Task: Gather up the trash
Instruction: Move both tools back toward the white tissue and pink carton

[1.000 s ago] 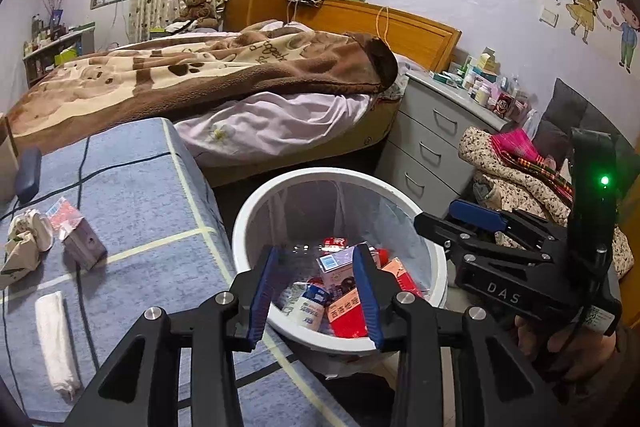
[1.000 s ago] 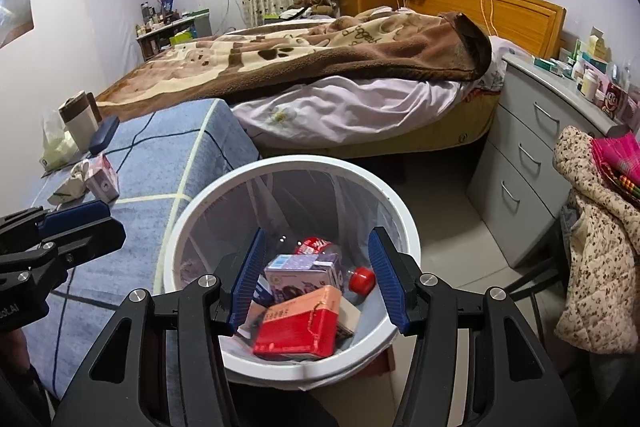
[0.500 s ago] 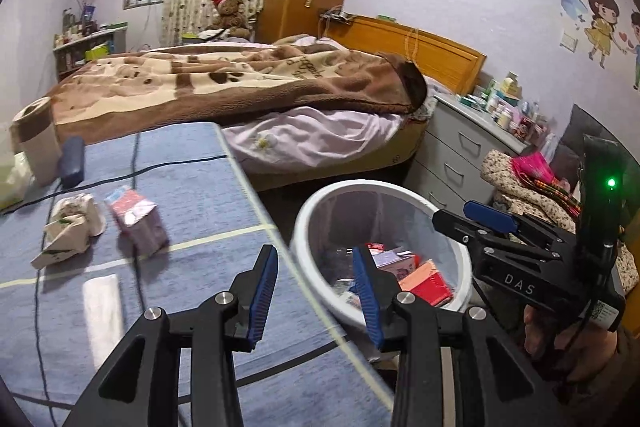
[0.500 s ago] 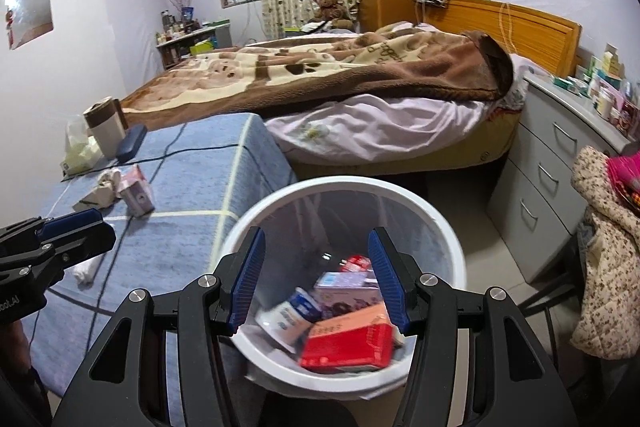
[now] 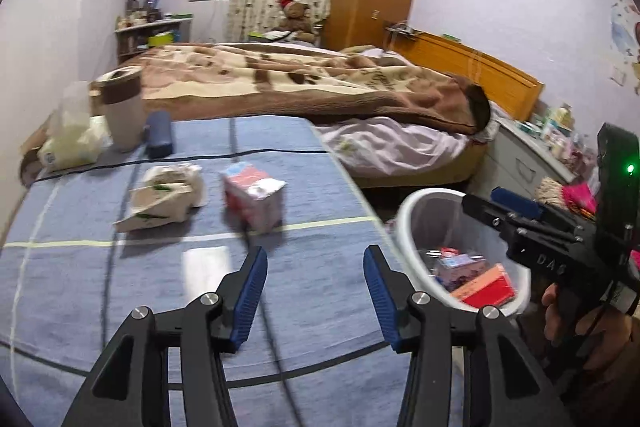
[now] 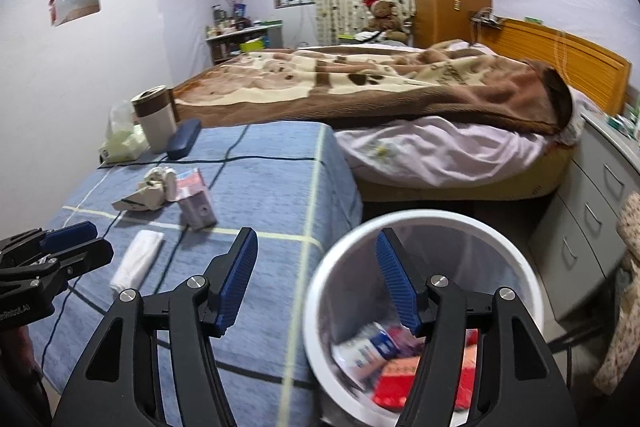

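On the blue tablecloth lie a crumpled white carton, a pink drink carton and a white folded tissue. My left gripper hovers over the cloth short of the pink carton, its jaws opening with nothing between them. My right gripper hangs over the table's edge and the rim of the white trash bin, jaws opening too, also empty. The bin holds several cartons and wrappers. Each gripper shows in the other's view, the right and the left.
A lidded cup, a dark glasses case and a tissue pack stand at the table's far end. A black cable crosses the cloth. Beyond lies a bed, with grey drawers to the right of the bin.
Both views have swung left from the bin towards the table. The bin now sits at the right, the table's trash is nearer, and both pairs of jaws stand wider.
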A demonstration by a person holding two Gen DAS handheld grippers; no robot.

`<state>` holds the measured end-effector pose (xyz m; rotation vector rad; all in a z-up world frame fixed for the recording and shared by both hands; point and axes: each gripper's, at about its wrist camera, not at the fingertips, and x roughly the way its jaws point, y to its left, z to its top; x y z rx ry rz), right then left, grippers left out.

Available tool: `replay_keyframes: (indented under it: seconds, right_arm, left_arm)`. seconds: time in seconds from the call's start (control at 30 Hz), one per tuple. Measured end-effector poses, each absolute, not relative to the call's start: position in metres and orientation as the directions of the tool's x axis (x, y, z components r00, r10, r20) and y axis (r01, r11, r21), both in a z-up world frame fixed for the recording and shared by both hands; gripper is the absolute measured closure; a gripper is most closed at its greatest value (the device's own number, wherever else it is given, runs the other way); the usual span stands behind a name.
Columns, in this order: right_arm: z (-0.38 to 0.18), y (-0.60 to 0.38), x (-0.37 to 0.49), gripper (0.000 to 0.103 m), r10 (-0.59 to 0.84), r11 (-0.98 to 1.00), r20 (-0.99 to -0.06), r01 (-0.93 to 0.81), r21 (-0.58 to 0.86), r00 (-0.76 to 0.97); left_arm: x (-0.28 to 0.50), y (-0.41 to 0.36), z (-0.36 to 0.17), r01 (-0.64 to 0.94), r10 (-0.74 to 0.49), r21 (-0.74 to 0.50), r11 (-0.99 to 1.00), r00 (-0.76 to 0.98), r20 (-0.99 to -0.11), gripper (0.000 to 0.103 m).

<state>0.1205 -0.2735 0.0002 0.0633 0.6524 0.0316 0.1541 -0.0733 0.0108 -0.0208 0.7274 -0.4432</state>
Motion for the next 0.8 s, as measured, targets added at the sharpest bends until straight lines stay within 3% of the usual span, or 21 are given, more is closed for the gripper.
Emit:
replay_keyframes:
  seconds: [0.8]
  right_arm:
    - [-0.023, -0.195, 0.194, 0.035, 0.237, 0.967, -0.647, -0.242, 0.083, 0.725]
  left_arm:
    - [0.195, -0.021, -0.066, 0.244, -0.295, -0.184, 0.952, 0.581, -0.758, 0.05]
